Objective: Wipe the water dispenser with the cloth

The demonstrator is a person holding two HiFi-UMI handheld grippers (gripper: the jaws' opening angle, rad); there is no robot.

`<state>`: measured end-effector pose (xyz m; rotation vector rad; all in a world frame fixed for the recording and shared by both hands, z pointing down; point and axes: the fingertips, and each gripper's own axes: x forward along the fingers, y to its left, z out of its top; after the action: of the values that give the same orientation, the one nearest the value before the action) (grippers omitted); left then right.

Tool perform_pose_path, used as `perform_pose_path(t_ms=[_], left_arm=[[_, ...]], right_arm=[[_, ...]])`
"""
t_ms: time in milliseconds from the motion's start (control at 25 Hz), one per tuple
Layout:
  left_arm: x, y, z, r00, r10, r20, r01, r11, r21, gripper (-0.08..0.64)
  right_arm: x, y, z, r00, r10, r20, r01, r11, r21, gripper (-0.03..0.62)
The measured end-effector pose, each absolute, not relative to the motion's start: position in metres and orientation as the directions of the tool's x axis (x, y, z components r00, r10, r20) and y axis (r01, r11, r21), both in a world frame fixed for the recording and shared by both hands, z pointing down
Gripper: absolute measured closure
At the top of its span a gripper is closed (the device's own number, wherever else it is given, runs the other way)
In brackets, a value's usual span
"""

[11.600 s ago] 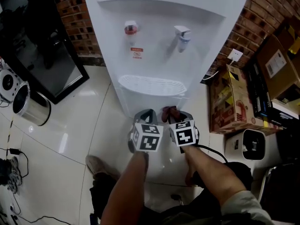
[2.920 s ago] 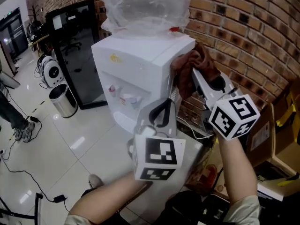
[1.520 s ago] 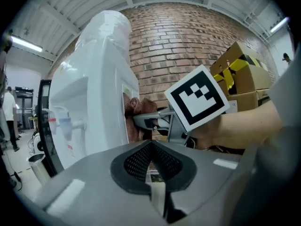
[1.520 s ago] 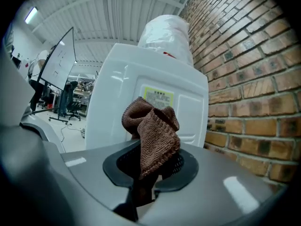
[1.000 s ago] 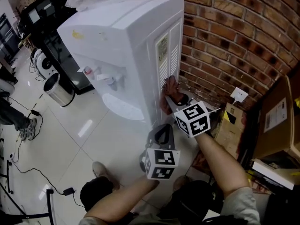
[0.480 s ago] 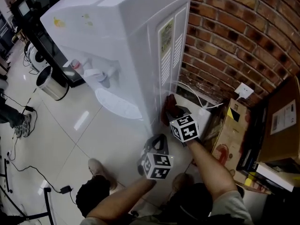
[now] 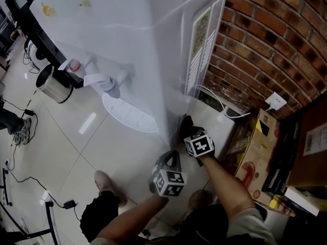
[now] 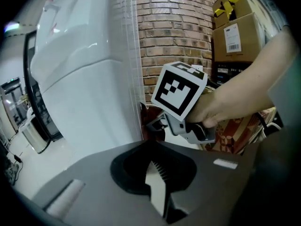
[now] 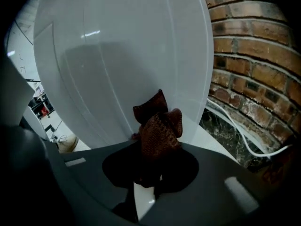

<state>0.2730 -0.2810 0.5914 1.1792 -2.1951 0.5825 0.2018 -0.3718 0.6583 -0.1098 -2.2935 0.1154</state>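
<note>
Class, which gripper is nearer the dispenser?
Right. The right gripper holds the cloth against the dispenser; the left gripper hangs behind it, clear of the dispenser.

Right hand-held gripper [image 7: 185, 128] clamps cloth [image 9: 159, 126]; left hand-held gripper [image 7: 171, 156] closed, both angled down.

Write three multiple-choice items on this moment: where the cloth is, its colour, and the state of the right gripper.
1. Where is the cloth?
A. on the drip tray
B. against the lower side wall of the water dispenser
C. lying on the floor

2. What colour is the cloth?
A. blue
B. white
C. brown

3. The jaws of the right gripper are:
A. shut on the cloth
B. apart and empty
C. shut on a cable

Answers:
1 B, the cloth presses on the white side wall low down.
2 C, its weave shows reddish brown.
3 A, the cloth is pinched between the jaws.
</note>
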Motion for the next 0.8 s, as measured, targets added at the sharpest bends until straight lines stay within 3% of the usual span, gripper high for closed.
perform_pose_path(t_ms=[200, 360, 560, 800], left_arm=[[0.275, -0.28, 0.592, -0.436, -0.599, 0.672, -0.847, 0.525, -0.081, 0.56], [0.282, -0.293, 0.552, -0.414, -0.653, 0.634, -0.848, 0.53, -0.008, 0.56], [0.286, -0.322, 0.433, -0.422, -0.768, 0.482, -0.878, 0.478, -0.007, 0.561], [0.274, -0.343, 0.278, -0.482, -0.833, 0.27, -0.874, 0.477, -0.09, 0.561]], right_arm=[[0.213, -0.358, 0.674, -0.624, 0.151, 0.766, 0.067, 0.988, -0.14, 0.511], [0.219, -0.371, 0.637, -0.688, 0.131, 0.714, 0.028, 0.988, -0.154, 0.511], [0.212, -0.407, 0.508, -0.861, 0.098, 0.5, -0.039, 0.965, -0.258, 0.512], [0.209, -0.423, 0.295, -0.976, 0.076, 0.204, 0.061, 0.995, -0.075, 0.512]])
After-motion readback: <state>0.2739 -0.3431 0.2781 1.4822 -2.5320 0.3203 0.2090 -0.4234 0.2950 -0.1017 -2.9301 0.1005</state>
